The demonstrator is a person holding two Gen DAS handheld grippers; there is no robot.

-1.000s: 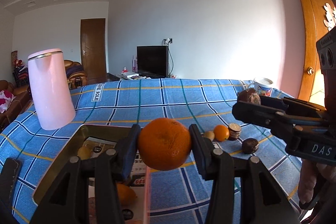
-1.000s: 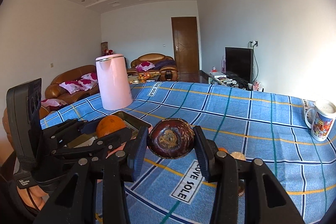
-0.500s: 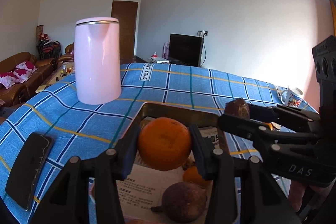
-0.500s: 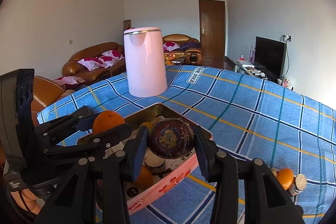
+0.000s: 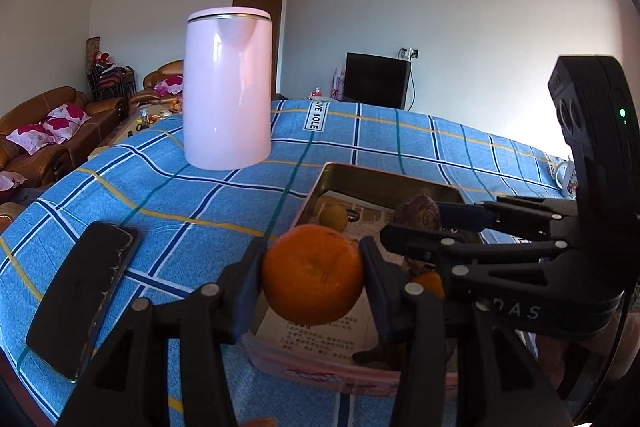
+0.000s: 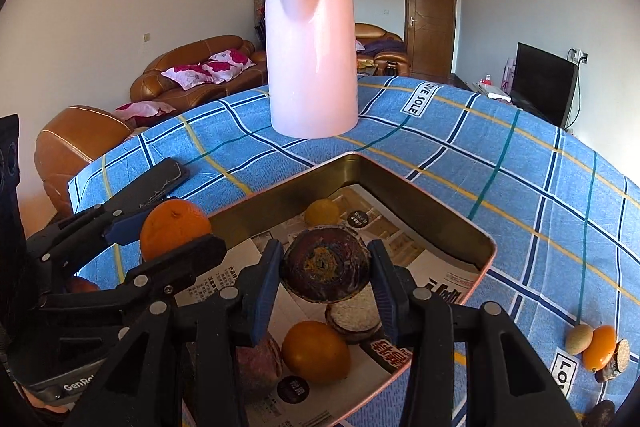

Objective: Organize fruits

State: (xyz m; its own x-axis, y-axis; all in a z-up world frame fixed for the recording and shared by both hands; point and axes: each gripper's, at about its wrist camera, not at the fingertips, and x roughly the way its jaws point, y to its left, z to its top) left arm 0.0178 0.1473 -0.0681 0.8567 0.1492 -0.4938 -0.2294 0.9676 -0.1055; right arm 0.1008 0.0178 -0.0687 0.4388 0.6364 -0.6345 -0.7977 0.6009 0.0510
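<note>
Both hand-held grippers carry fruit over the tin: the left hand-held gripper clamps an orange above the tin's near left rim, and the right hand-held gripper pinches a dark purple fruit, cut face toward the camera, above the paper-lined tin. Inside the tin lie another orange, a yellow fruit and other pieces. A pink kettle stands beyond the tin, a black phone to its left on the blue checked table. Three small fruits sit right of the tin.
</note>
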